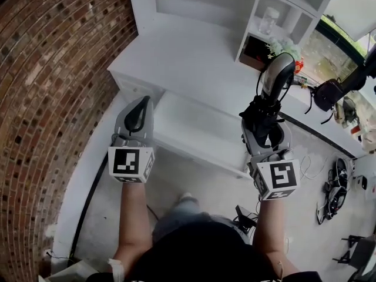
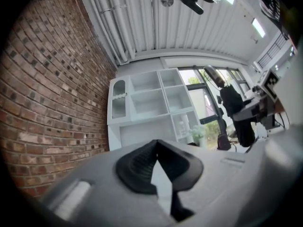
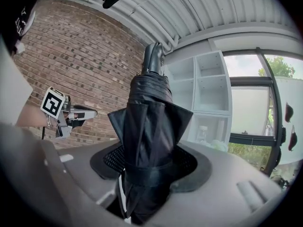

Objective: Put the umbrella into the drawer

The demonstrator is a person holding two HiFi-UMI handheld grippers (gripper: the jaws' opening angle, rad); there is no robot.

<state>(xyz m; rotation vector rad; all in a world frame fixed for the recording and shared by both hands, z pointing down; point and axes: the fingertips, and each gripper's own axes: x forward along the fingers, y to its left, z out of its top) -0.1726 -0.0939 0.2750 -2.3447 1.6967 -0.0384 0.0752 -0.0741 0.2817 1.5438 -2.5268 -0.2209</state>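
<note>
A folded black umbrella (image 1: 262,117) with a grey handle (image 1: 278,70) stands up between the pads of my right gripper (image 1: 265,135), which is shut on its wrapped body. In the right gripper view the umbrella (image 3: 149,126) fills the middle and rises from the right gripper (image 3: 150,171). My left gripper (image 1: 140,107) is held out beside it at the left, pads together at the tips, with nothing in it (image 2: 156,148). Ahead and below both lies a white cabinet with what looks like a pulled-out drawer (image 1: 200,131).
A brick wall (image 1: 53,98) curves along the left. White open shelves (image 1: 200,4) stand behind the cabinet top, with a bottle (image 1: 269,20) in one compartment. A black stand (image 1: 335,90) and cables and gear (image 1: 336,187) sit on the floor at the right.
</note>
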